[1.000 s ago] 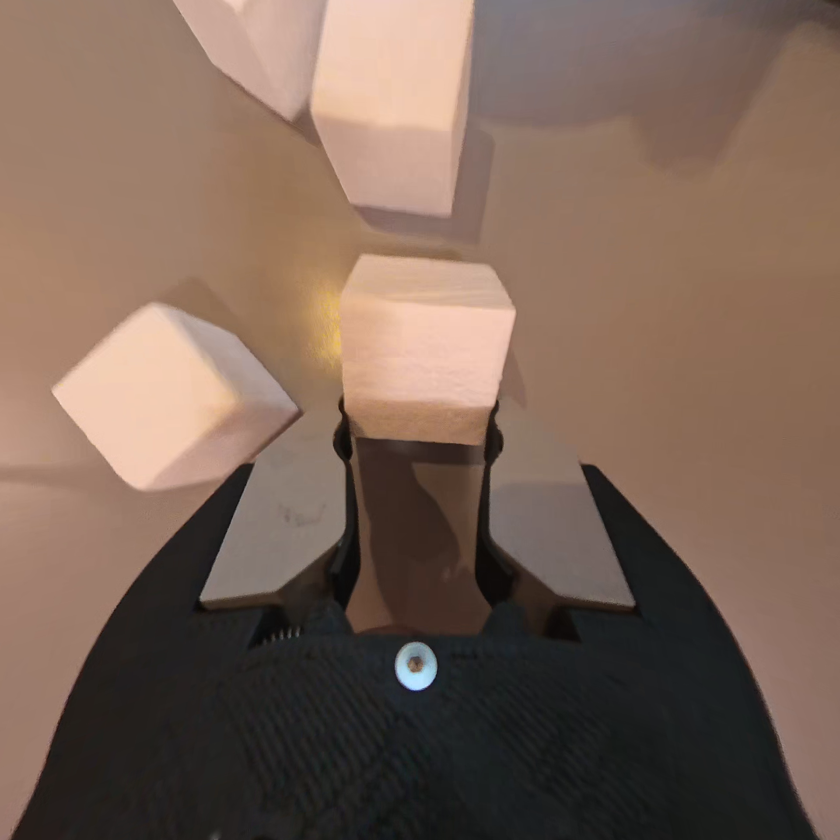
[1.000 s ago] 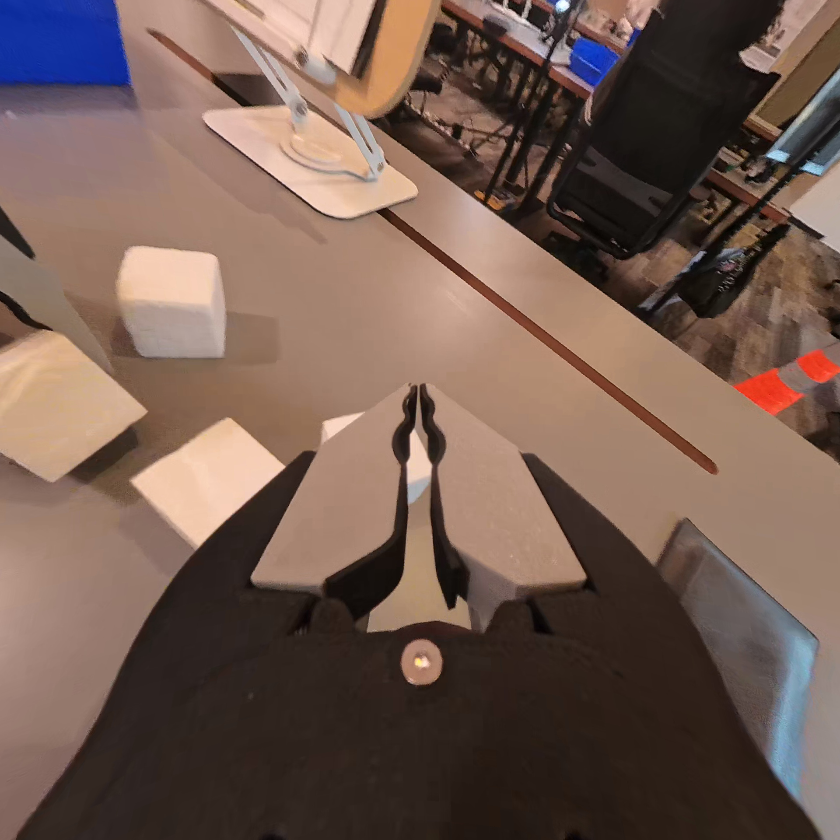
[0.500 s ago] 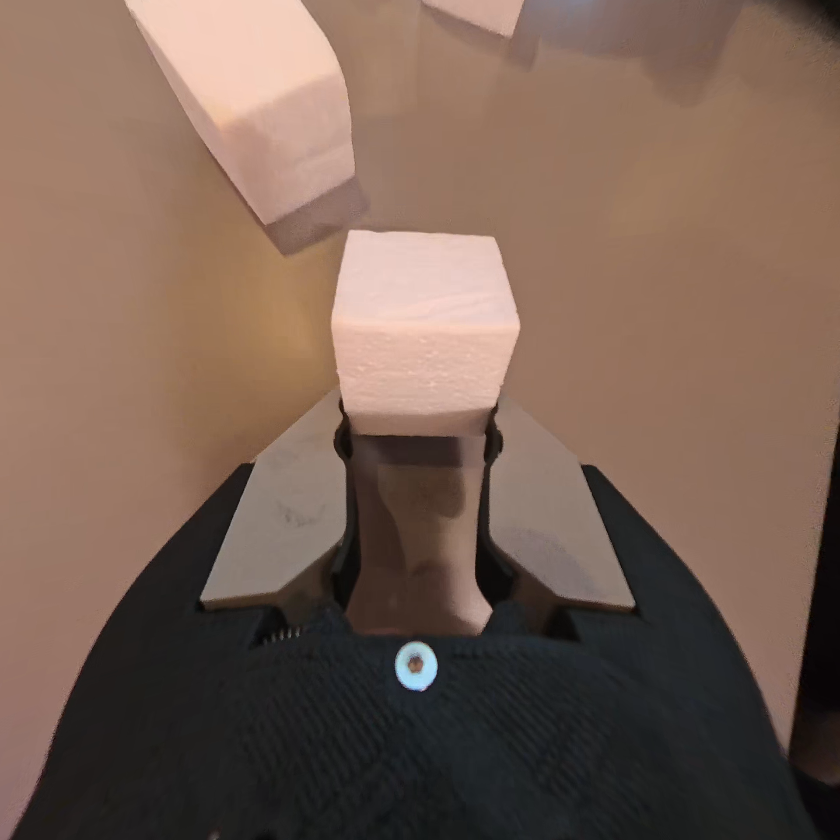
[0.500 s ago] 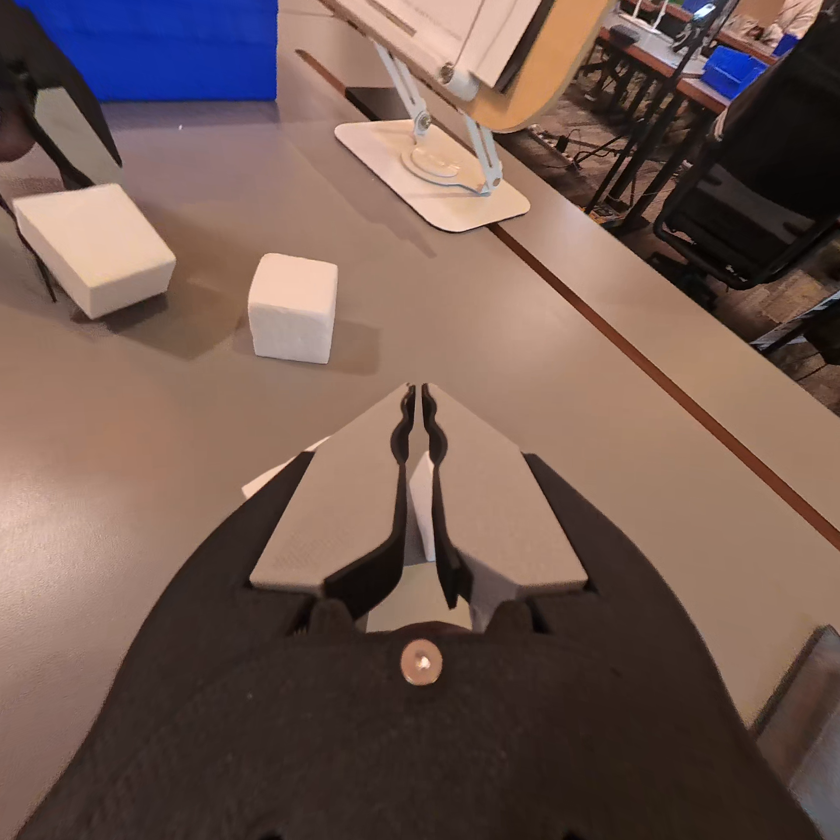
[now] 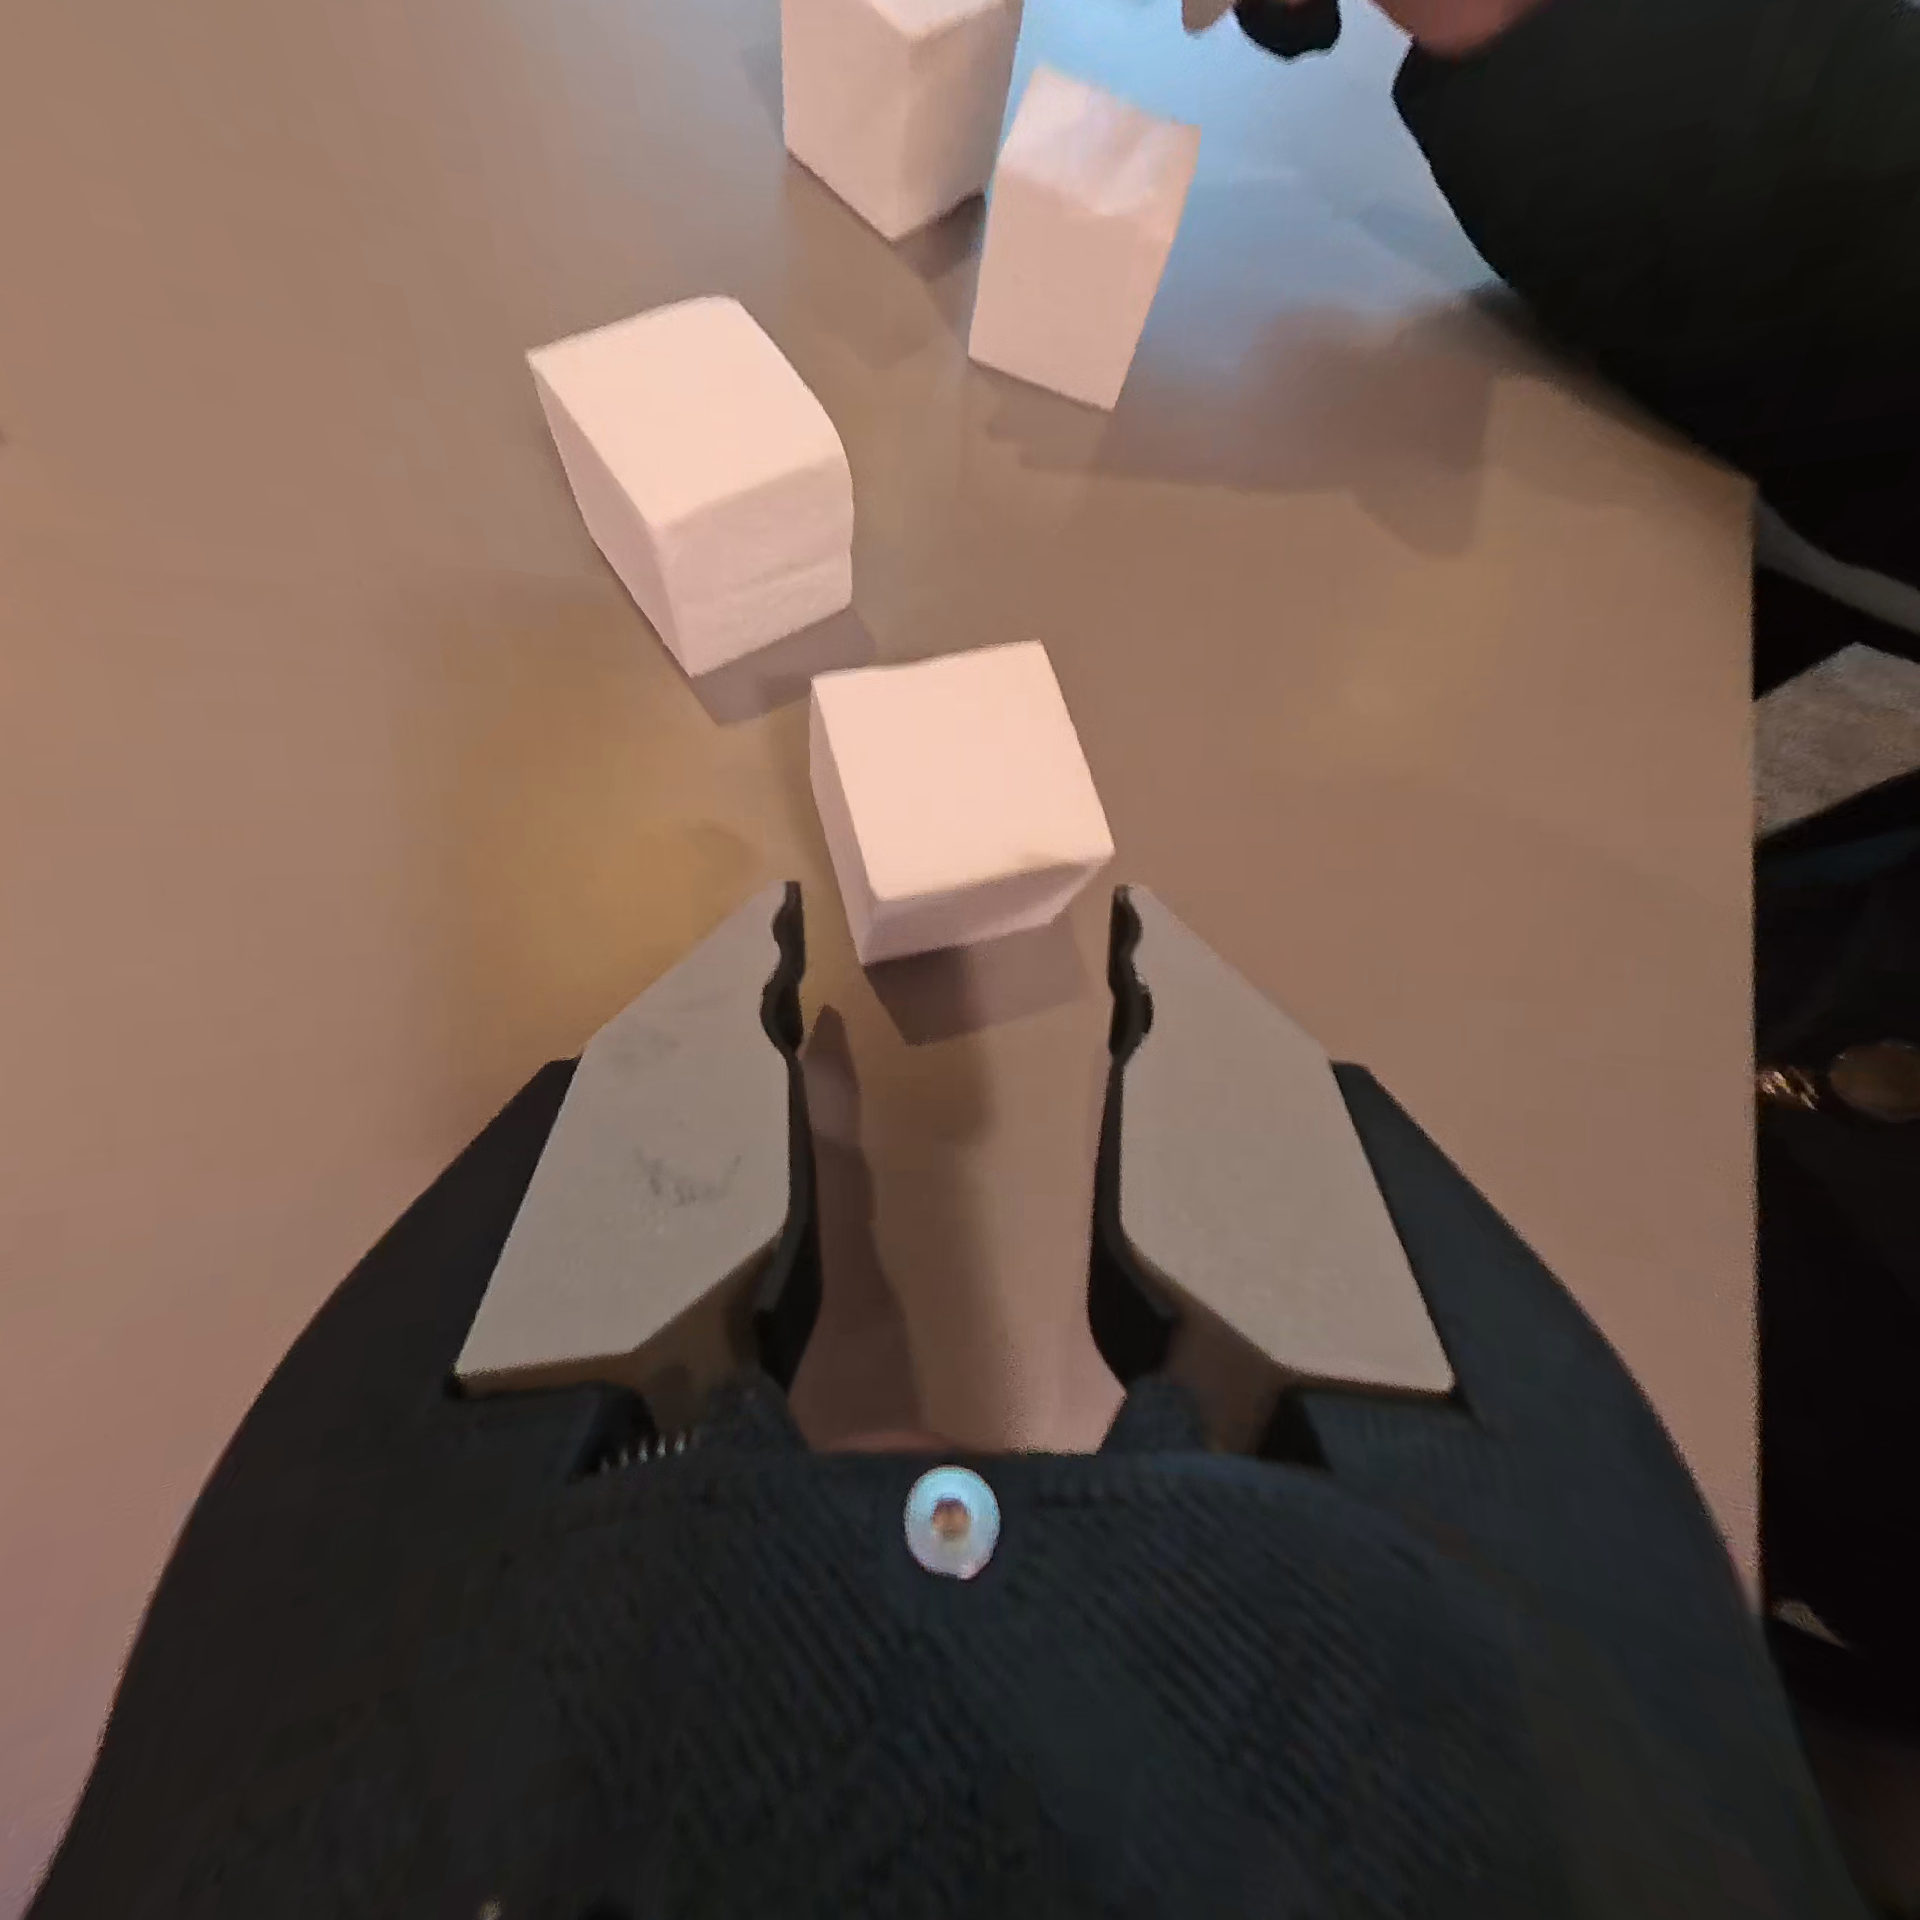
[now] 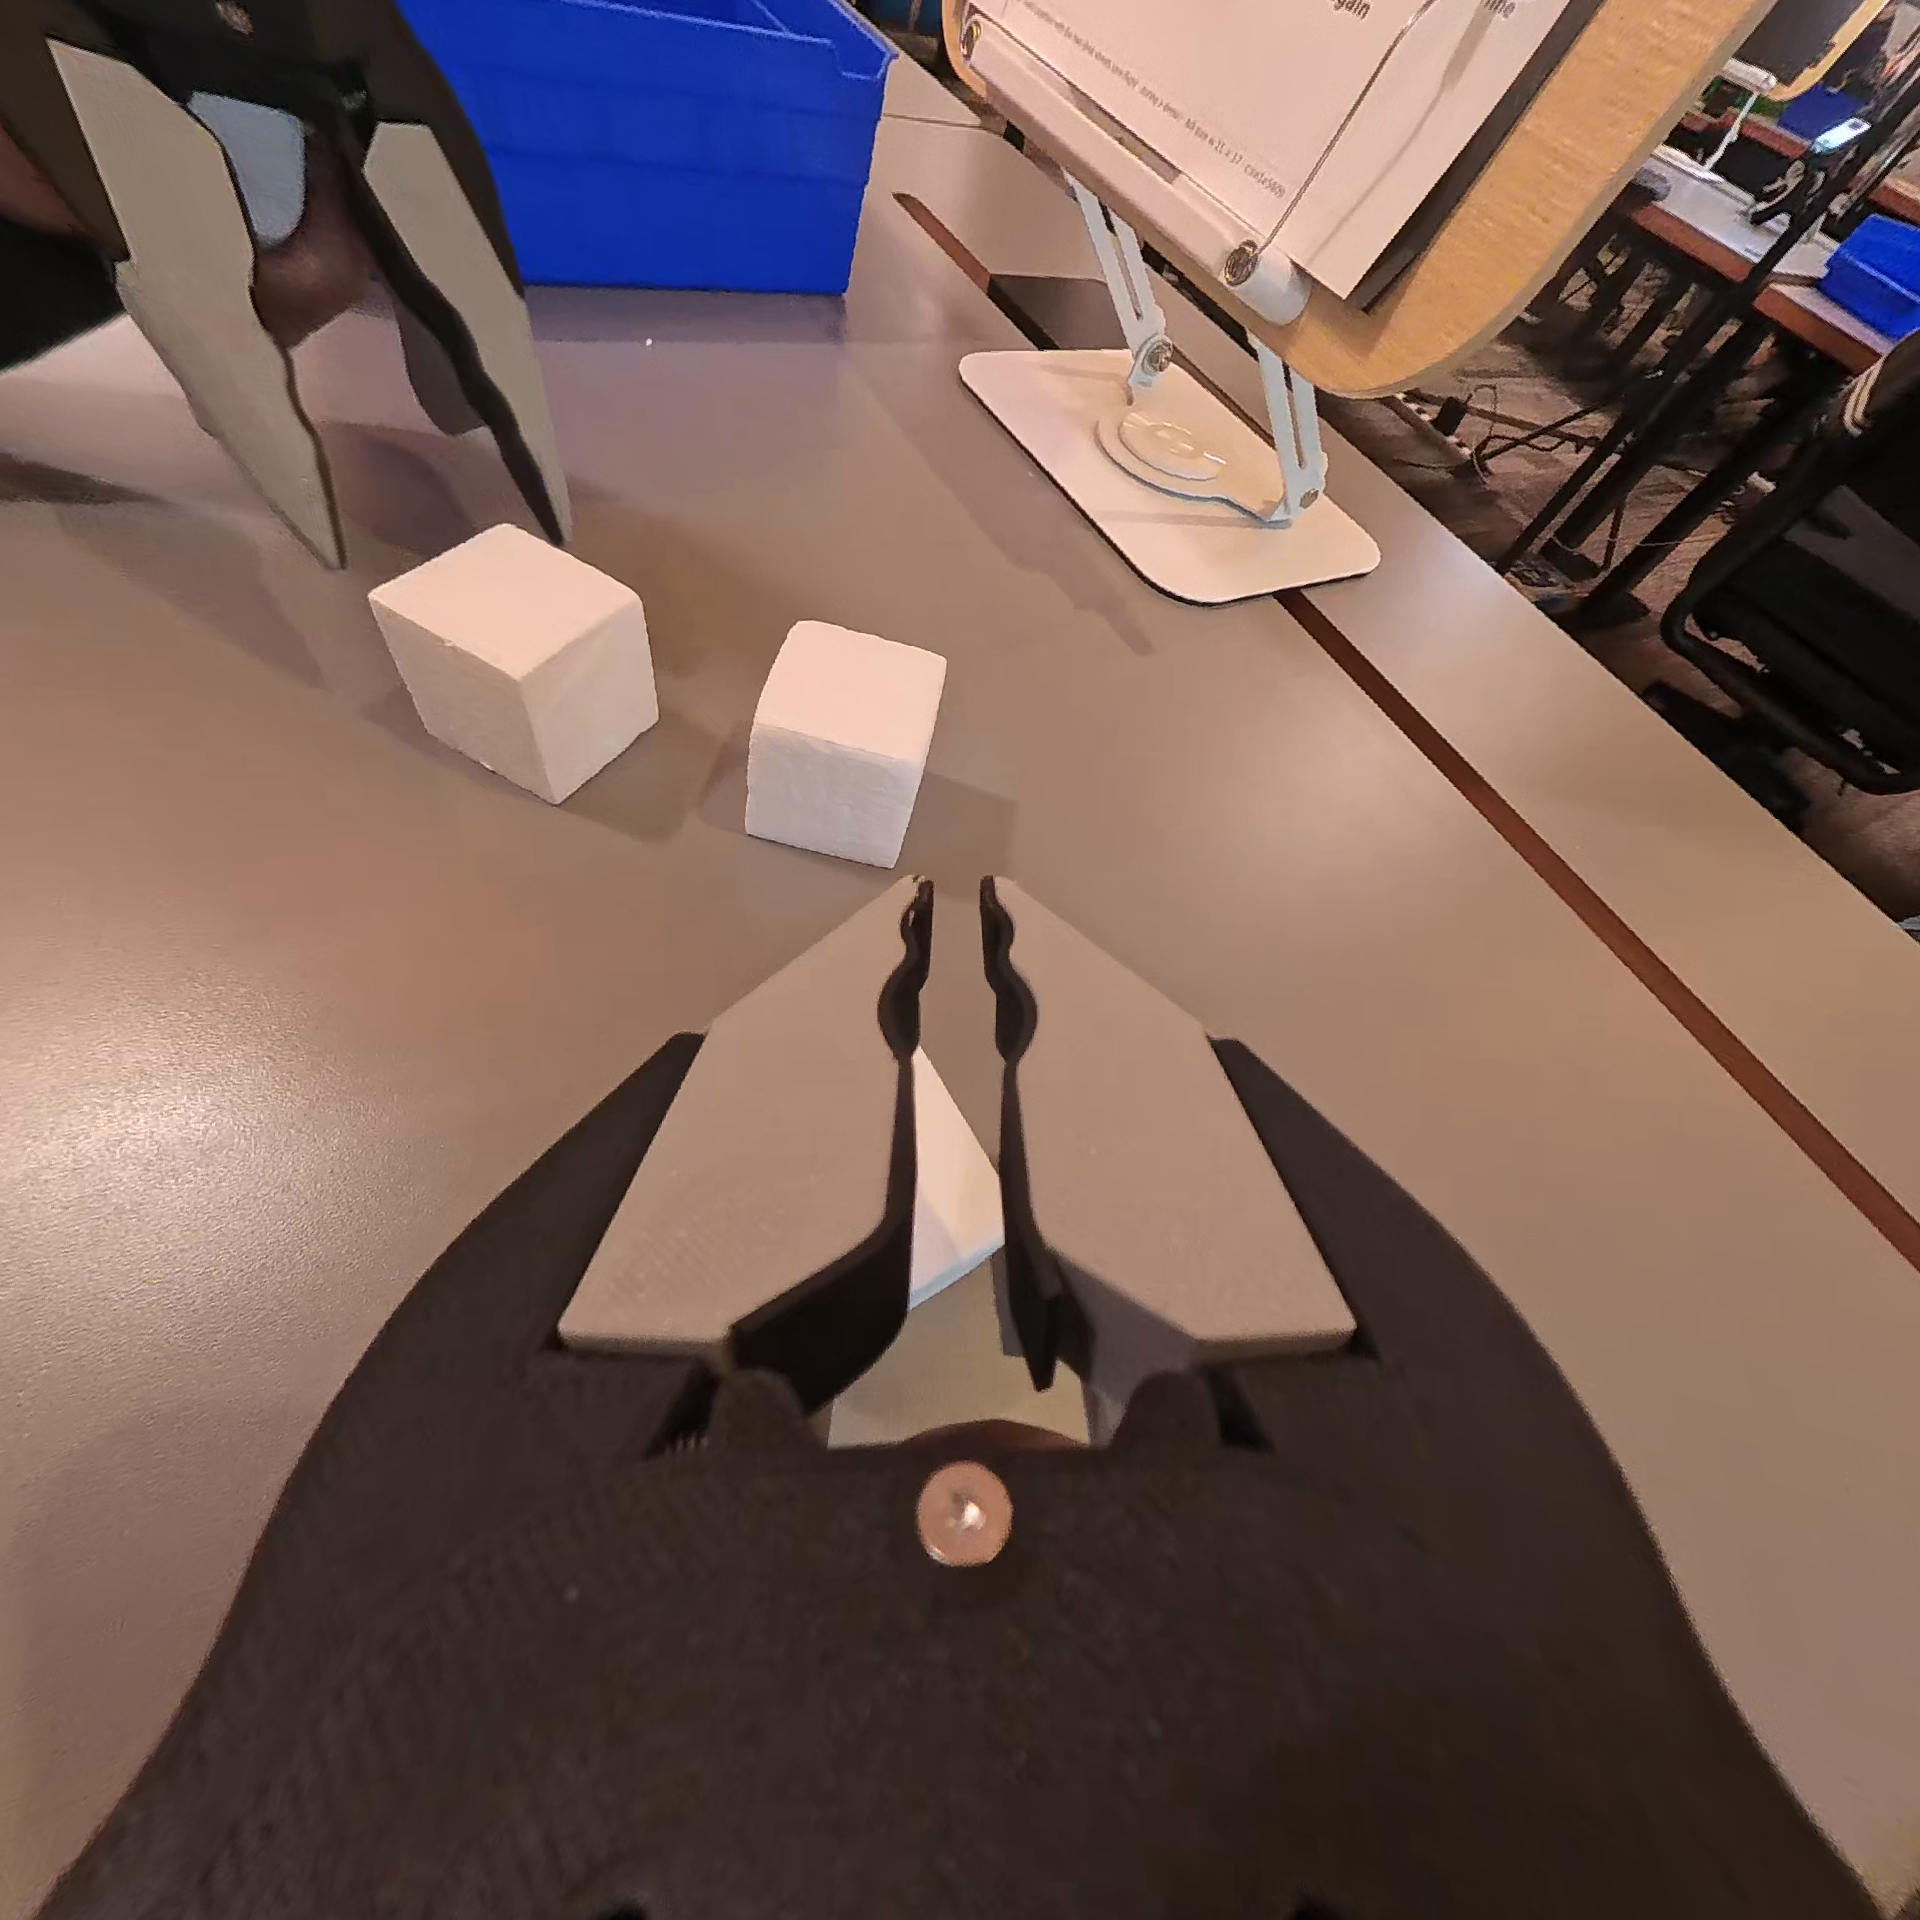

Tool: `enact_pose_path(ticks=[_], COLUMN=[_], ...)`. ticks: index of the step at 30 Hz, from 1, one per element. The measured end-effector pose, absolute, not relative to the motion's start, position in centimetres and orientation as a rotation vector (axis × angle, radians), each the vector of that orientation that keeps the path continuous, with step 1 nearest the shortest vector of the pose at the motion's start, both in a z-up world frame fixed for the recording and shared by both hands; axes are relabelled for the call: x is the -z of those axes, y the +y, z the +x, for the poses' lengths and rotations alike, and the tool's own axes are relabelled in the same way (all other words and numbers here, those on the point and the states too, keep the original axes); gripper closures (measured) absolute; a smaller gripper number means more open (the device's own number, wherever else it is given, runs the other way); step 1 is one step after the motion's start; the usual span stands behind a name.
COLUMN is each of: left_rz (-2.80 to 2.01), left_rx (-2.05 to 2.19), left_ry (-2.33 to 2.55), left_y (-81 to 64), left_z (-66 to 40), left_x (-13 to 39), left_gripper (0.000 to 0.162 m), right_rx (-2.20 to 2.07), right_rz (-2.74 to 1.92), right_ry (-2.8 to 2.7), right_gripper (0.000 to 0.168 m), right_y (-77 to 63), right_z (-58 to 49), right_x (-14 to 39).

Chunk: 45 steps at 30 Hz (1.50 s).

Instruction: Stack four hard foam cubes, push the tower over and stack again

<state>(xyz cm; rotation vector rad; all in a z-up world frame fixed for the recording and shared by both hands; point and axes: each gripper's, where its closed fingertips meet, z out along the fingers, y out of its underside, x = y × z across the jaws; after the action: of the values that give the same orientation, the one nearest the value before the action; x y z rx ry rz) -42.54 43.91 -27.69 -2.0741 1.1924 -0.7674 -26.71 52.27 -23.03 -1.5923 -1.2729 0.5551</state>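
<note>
Several white foam cubes lie apart on the grey table [image 5: 312, 727], none stacked. My left gripper [image 5: 951, 914] is open, with one cube [image 5: 956, 800] standing on the table just past its fingertips. A second cube [image 5: 696, 478] lies beyond it, and two more [image 5: 894, 104] [image 5: 1081, 229] lie farther off. In the right wrist view the left gripper [image 6: 445, 549] hovers over its cube [image 6: 514, 655], next to another cube [image 6: 842, 743]. My right gripper [image 6: 954, 894] is empty, its jaws a narrow crack apart, above a cube [image 6: 951, 1174] on the table.
A blue bin [image 6: 665, 135] stands at the back of the table. A white stand [image 6: 1174, 468] with a wooden board [image 6: 1455, 156] is at the back right. The table edge [image 5: 1751, 935] runs close on the right. The right gripper's dark body [image 5: 1621, 208] fills the left view's upper right. Some 20 cm of space lies between my two pairs of fingers. The right tips stand about 6 cm off the cube [image 6: 951, 1174]. It is also in sight in the left wrist view [image 5: 1049, 108].
My left gripper set its cube on the table, opened and drew back slightly. My right gripper's jaws went from shut to slightly parted as it moved over a cube.
</note>
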Motion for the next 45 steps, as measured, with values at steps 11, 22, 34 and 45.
enact_pose_path(ticks=[11, 22, 34, 45], left_rz=[-2.059, -2.047, -2.03, -2.037], left_rx=[0.661, 0.732, 0.825, 0.796], left_ry=[1.196, 1.212, 1.278, 1.262], left_y=[44.6, 44.0, 42.7, 43.1], left_z=[-39.6, -39.2, -38.6, -39.0], left_x=[28.4, 28.4, 28.5, 28.5], left_gripper=[0.104, 0.108, 0.108, 0.107], right_rx=[-0.527, -0.552, -0.542, -0.481], right_rz=[-1.583, -1.604, -1.615, -1.641], right_ry=[-1.296, -1.361, -1.395, -1.399], right_gripper=[0.162, 0.163, 0.168, 0.168], right_y=[52.0, 51.2, 50.9, 51.5], right_z=[-27.0, -27.5, -27.6, -26.8], right_x=[23.2, 24.3, 25.1, 25.6])
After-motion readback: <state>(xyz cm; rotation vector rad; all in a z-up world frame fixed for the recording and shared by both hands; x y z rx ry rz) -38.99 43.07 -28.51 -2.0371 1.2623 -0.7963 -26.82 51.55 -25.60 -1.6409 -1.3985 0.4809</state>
